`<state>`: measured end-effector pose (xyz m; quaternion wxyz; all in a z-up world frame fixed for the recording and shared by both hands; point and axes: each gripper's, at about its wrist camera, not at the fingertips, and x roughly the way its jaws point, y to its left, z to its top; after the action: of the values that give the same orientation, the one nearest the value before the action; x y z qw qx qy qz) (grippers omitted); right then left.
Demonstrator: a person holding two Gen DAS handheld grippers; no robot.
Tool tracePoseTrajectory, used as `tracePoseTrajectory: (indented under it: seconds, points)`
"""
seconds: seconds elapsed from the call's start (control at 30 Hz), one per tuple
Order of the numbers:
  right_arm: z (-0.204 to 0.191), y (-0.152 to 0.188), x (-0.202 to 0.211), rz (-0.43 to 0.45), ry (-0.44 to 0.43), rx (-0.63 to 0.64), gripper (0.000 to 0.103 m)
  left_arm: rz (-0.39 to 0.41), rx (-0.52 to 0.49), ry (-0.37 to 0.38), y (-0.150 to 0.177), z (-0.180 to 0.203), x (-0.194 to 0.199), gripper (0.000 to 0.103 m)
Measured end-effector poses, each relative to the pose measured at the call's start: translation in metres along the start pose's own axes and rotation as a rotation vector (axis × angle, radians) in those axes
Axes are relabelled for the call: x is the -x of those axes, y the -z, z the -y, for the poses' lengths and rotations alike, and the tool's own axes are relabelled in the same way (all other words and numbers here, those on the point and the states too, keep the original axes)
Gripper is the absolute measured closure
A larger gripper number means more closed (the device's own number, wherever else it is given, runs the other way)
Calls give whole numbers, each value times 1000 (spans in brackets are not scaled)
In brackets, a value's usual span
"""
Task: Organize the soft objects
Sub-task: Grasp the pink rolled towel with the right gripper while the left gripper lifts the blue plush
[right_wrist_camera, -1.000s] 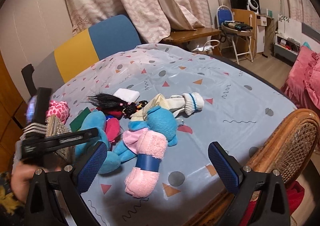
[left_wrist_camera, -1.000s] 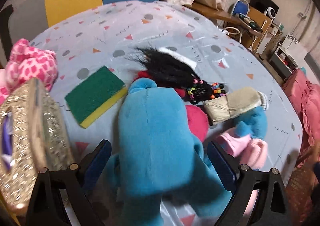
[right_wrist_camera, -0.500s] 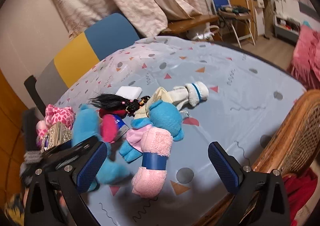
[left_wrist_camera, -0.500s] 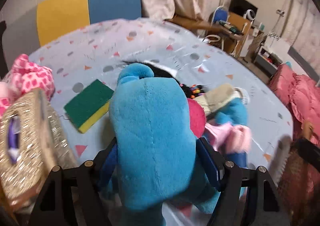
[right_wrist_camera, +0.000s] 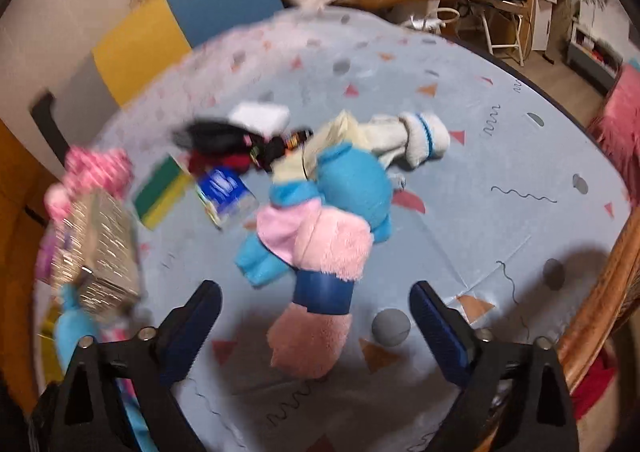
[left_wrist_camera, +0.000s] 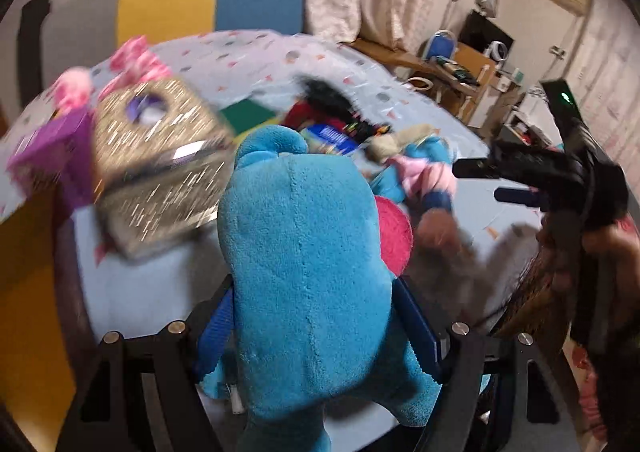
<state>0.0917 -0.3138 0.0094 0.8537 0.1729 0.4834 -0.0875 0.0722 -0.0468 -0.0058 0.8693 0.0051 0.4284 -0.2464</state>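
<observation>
My left gripper is clamped on the blue plush toy, both blue pads pressed into its sides, and the toy is up off the table, filling the middle of that view. My right gripper is spread wide with nothing in it, hovering over the pink rolled towel with the blue band, which lies on the patterned tablecloth. Container-wise there's the sparkly gold box on my left; what's inside is too blurry to tell. Only the right view gives a decent look at the pile: green sponge, white sock, black hair thing, blue packet. The left view shows my right gripper's black body from the side
</observation>
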Motion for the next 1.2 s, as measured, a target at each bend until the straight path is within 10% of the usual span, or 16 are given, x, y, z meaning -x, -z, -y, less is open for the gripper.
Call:
tracePoseTrajectory:
  seconds: [0.2, 0.27, 0.57, 1.2]
  points:
    - [-16, 1, -50, -148, 185, -8, 15, -20, 47, -48, 22, -13, -3, 26]
    - [-16, 5, -60, -165, 178, -21, 67, -24, 52, -60, 24, -16, -10, 26]
    - [-37, 44, -51, -196, -59, 95, 68, -26, 125, -43, 35, -33, -26, 21]
    - [-50, 53, -65, -181, -37, 178, 63, 123, 191, -18, 27, -45, 53, 31]
